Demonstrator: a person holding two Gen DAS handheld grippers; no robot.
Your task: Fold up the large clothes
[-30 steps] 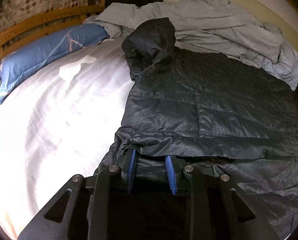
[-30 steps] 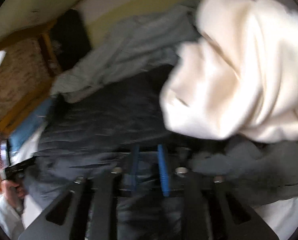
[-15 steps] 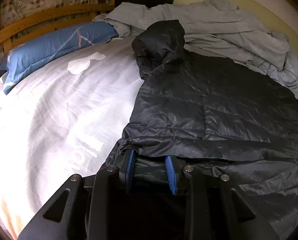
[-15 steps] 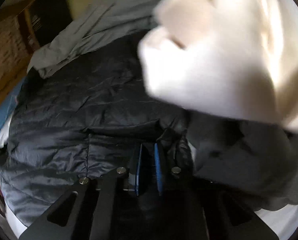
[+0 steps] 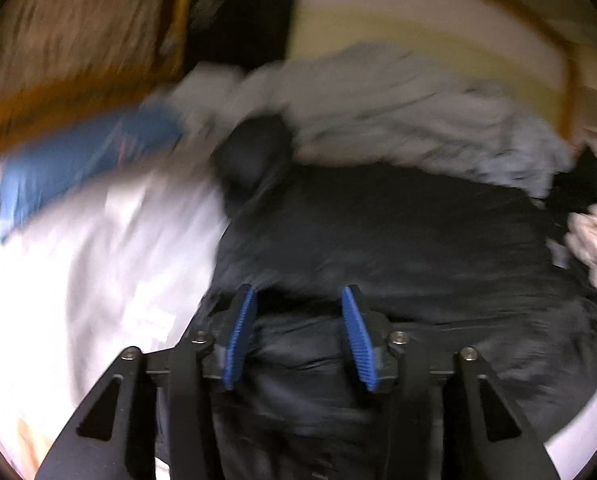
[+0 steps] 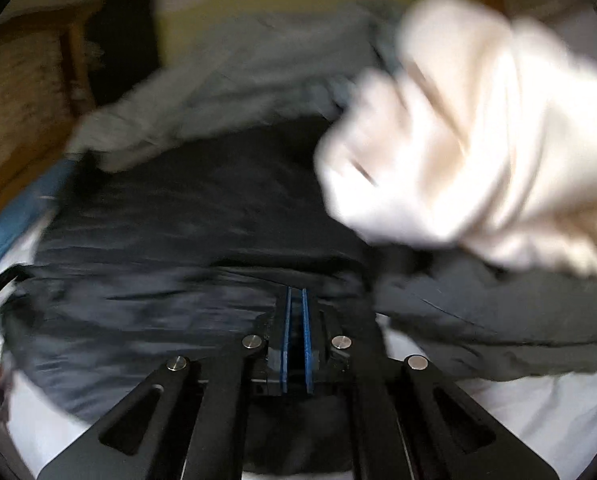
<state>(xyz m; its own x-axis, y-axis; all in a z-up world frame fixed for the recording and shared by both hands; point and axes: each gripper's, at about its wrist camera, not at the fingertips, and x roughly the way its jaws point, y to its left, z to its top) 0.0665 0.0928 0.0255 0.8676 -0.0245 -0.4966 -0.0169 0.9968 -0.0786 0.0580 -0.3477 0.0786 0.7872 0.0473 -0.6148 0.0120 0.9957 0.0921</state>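
A dark quilted hooded jacket [image 5: 386,232] lies spread on the white bed sheet [image 5: 90,264], hood toward the headboard. It also shows in the right wrist view [image 6: 186,232]. My left gripper [image 5: 297,312] is open, its blue pads wide apart over the jacket's near hem, with fabric lying between them. My right gripper [image 6: 296,300] is shut on the jacket's near edge, its pads almost together. Both views are blurred by motion.
A grey crumpled blanket [image 5: 410,108] lies behind the jacket. A blue pillow [image 5: 78,160] rests by the wooden headboard [image 5: 38,100]. A cream garment [image 6: 478,128] and a grey garment [image 6: 498,320] lie to the right. The wall [image 5: 398,40] runs behind the bed.
My left gripper's pads have spread wider and it has lifted and pulled back. My right gripper has closed further on the jacket's edge and moved, the view swinging.
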